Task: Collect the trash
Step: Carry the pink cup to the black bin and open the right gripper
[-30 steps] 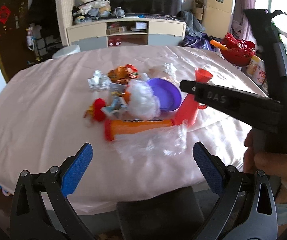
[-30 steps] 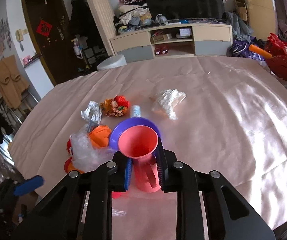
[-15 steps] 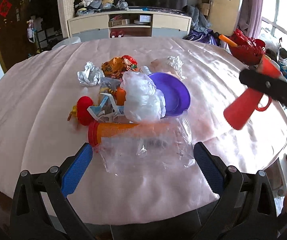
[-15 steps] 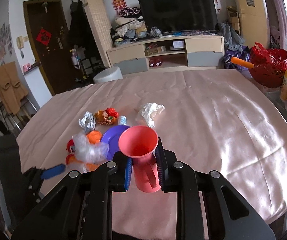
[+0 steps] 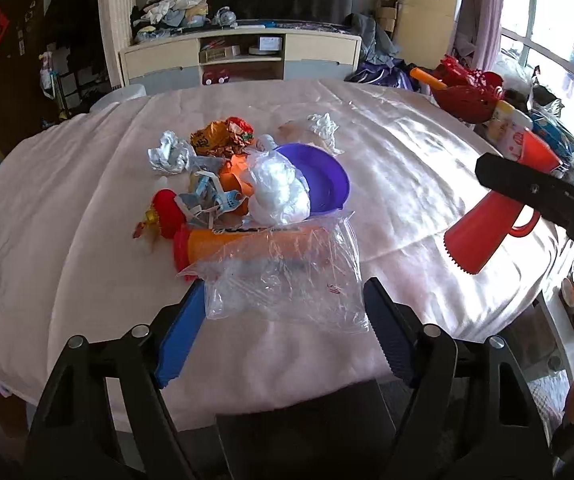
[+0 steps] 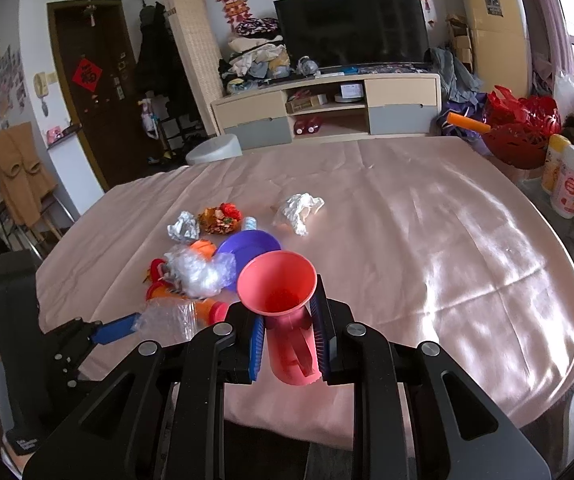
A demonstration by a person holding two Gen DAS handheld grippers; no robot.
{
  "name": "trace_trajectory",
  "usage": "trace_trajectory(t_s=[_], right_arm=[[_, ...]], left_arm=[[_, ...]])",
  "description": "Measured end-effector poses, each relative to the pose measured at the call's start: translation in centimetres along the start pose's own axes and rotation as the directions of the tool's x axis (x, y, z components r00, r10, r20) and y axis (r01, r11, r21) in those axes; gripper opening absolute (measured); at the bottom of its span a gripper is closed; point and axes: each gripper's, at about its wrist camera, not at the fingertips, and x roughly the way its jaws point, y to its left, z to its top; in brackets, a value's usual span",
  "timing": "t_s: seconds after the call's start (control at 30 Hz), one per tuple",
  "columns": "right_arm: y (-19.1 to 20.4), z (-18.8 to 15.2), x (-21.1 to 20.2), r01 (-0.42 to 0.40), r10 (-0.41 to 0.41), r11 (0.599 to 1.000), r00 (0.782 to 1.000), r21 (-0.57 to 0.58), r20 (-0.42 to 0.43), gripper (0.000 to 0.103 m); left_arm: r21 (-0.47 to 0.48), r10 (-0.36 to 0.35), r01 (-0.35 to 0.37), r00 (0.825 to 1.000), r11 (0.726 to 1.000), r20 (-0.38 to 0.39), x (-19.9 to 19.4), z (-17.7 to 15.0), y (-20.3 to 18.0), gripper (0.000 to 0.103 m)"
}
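A heap of trash lies on the pink tablecloth [image 5: 47,216]: a clear plastic bag [image 5: 287,284] over an orange tube [image 5: 247,240], a crumpled white plastic wad [image 5: 279,192], a purple plate [image 5: 323,180], foil [image 5: 169,154], an orange snack wrapper [image 5: 221,138] and white tissue [image 6: 299,210]. My left gripper [image 5: 279,340] is open, its blue pads on either side of the clear bag's near edge. My right gripper [image 6: 289,344] is shut on a red funnel-topped cup [image 6: 283,312], held above the table's near right part; the cup also shows in the left wrist view [image 5: 495,216].
A red basket [image 6: 523,136] and several bottles [image 6: 571,188] stand on a side surface to the right of the table. A TV cabinet [image 6: 327,108] is beyond the far edge. A dark chair [image 5: 307,440] sits under the near edge.
My right gripper lifted the red cup off the table and carried it right, away from the heap. My left gripper moved forward and now brackets the clear bag.
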Motion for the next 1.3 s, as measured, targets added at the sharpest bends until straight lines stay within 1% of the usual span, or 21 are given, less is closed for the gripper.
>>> trace_trajectory(t_s=[0.2, 0.3, 0.43, 0.57, 0.8, 0.93, 1.13, 1.3], right_arm=[[1.5, -1.4, -2.0, -0.013, 0.013, 1.0, 1.0, -0.012, 0.002, 0.022], [2.1, -2.2, -3.0, -0.015, 0.015, 1.0, 1.0, -0.015, -0.005, 0.022], [2.7, -3.6, -3.6, -0.018, 0.018, 1.0, 1.0, -0.02, -0.024, 0.022], [3.3, -5.1, -3.8, -0.024, 0.023, 0.999, 0.999, -0.026, -0.049, 0.022], [3.2, -7.9, -3.4, -0.016, 0.016, 1.0, 0.995, 0.002, -0.096, 0.022], [2.7, -9.7, -2.2, -0.002, 0.003, 1.0, 0.989, 0.009, -0.146, 0.022], [2.1, -12.3, 0.2, 0.015, -0.011, 1.0, 0.973, 0.017, -0.228, 0.022], [2.6, -15.0, 2.7, -0.023, 0.029, 0.999, 0.948, 0.022, -0.318, 0.022]], left_arm=[[-0.006, 0.021, -0.021, 0.999, 1.0, 0.04, -3.8, -1.0, 0.3, 0.075], [-0.002, 0.023, -0.023, 0.998, 1.0, 0.056, -5.8, -2.2, 0.5, 0.075], [0.008, 0.02, -0.02, 0.998, 1.0, 0.054, -7.6, -4.3, 0.9, 0.076], [0.008, 0.017, -0.017, 0.999, 1.0, 0.034, -8.4, -6.3, 1.0, 0.076], [-0.016, -0.008, 0.007, 0.999, 1.0, -0.037, -7.5, -10.3, 1.0, 0.076], [-0.016, -0.03, 0.029, 0.996, 0.999, -0.088, -6.3, -12.2, 0.5, 0.076], [-0.025, -0.075, 0.072, 0.978, 0.997, -0.193, -3.3, -14.9, -0.2, 0.076], [-0.033, -0.079, 0.073, 0.962, 0.997, -0.261, -1.1, -16.4, -0.4, 0.076]])
